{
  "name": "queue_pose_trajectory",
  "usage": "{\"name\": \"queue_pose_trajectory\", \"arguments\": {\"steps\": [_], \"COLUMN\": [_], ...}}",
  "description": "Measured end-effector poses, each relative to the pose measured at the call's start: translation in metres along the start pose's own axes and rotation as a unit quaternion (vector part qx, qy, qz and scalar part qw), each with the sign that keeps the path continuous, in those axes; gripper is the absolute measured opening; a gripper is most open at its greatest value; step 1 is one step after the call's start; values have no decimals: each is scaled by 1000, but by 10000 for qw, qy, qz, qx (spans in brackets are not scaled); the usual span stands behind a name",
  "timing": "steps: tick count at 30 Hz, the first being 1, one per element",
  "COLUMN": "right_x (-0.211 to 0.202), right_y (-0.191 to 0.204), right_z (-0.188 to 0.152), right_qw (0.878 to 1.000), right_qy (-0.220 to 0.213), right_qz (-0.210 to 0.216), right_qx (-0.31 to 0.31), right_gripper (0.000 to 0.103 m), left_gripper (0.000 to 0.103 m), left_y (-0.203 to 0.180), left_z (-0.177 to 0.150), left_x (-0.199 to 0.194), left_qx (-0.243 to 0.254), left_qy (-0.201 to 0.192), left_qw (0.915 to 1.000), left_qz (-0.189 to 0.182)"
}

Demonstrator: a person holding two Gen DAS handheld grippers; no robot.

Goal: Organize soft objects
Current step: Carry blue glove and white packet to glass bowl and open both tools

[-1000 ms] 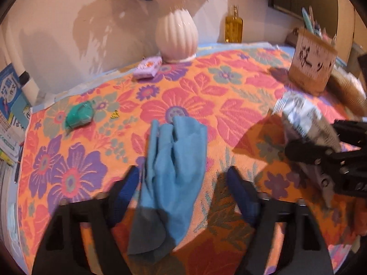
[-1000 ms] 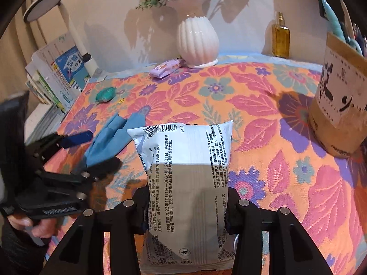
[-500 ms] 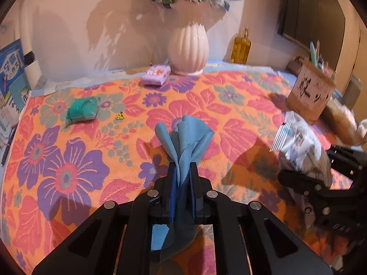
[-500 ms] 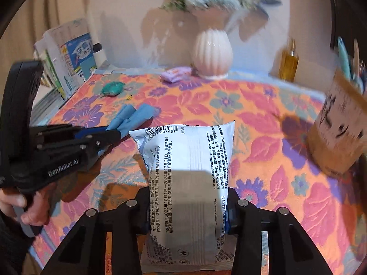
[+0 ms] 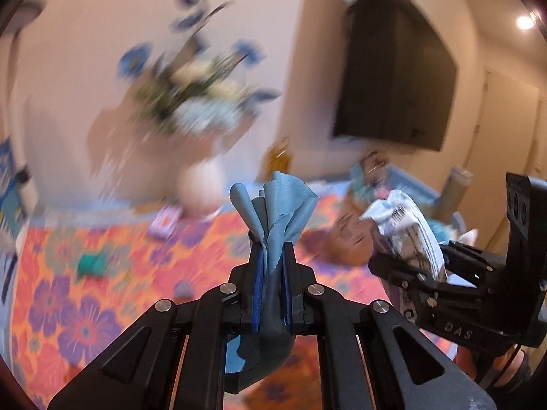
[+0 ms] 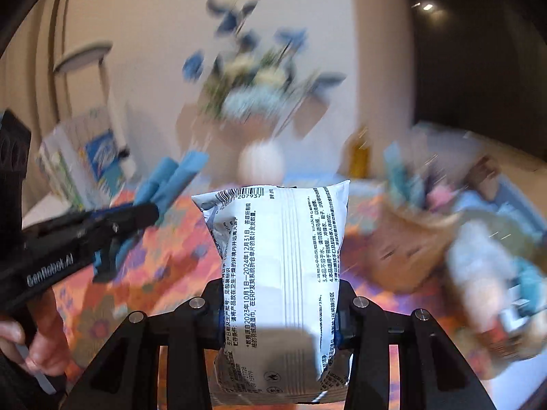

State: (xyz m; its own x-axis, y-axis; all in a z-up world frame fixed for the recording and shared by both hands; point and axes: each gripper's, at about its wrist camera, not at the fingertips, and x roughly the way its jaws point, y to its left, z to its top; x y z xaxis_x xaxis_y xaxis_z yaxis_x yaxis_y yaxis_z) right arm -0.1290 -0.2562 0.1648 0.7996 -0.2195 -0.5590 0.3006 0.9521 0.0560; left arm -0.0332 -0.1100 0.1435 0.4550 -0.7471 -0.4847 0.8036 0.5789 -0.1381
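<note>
Looking along the left gripper (image 5: 271, 259) in the left wrist view, its two blue-padded fingers (image 5: 257, 283) are pressed together on a bunched blue cloth (image 5: 275, 212). The cloth fans upward above the fingertips and a darker tail of it hangs below, clear of the bench (image 5: 68, 300), which is covered in an orange floral pattern. To the right, the right gripper (image 5: 407, 256) carries a white printed pack (image 5: 407, 229), also off the bench. Everything behind is blurred: a pale vase (image 5: 200, 189) with blue and white flowers, a small pink packet (image 5: 164, 223) just in front of it, a green item (image 5: 91, 263) further left, and a dark screen (image 5: 396, 78) on the wall.

From the right wrist view, the right gripper (image 6: 277, 311) is clamped on the white printed pack (image 6: 278, 256), one finger on each side, with the pack standing up between them and its barcode edge at the top. At the left, a hand (image 6: 41, 345) holds the left gripper (image 6: 150, 213), out of which the blue cloth (image 6: 171, 181) sticks. The vase (image 6: 261, 164) and an amber bottle (image 6: 359, 157) are smeared shapes at the back, and a brown basket (image 6: 403, 239) sits at the right.
</note>
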Motion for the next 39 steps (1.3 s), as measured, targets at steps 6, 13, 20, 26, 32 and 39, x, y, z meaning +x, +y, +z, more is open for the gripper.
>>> {"name": "queue_pose_trajectory", "arguments": {"steps": [6, 13, 20, 26, 32, 39], "right_x": [-57, -81, -64, -36, -24, -46], "right_y": [-65, -159, -238, -265, -271, -253], "right_z": [31, 33, 22, 15, 13, 25], "right_qw": [9940, 9739, 9483, 9392, 9354, 9399], "right_qy": [-486, -442, -74, 206, 372, 216], "right_qz": [-772, -1570, -1873, -1949, -2100, -2038], "right_qx": [611, 1579, 2559, 2820, 2821, 2732], "right_gripper": [42, 42, 42, 43, 71, 71], "left_gripper": [7, 7, 7, 14, 42, 42], "left_y": [-72, -150, -201, -210, -206, -179], "left_z": [53, 68, 64, 53, 45, 52], "left_x": [5, 68, 130, 179, 191, 144], "left_qx": [385, 594, 840, 821, 788, 410], "left_qy": [-311, 79, 491, 896, 1034, 750], "left_qw": [9956, 9860, 9795, 9765, 9785, 9807], "left_qz": [-798, -1559, -1761, -1783, -1598, -1756]}}
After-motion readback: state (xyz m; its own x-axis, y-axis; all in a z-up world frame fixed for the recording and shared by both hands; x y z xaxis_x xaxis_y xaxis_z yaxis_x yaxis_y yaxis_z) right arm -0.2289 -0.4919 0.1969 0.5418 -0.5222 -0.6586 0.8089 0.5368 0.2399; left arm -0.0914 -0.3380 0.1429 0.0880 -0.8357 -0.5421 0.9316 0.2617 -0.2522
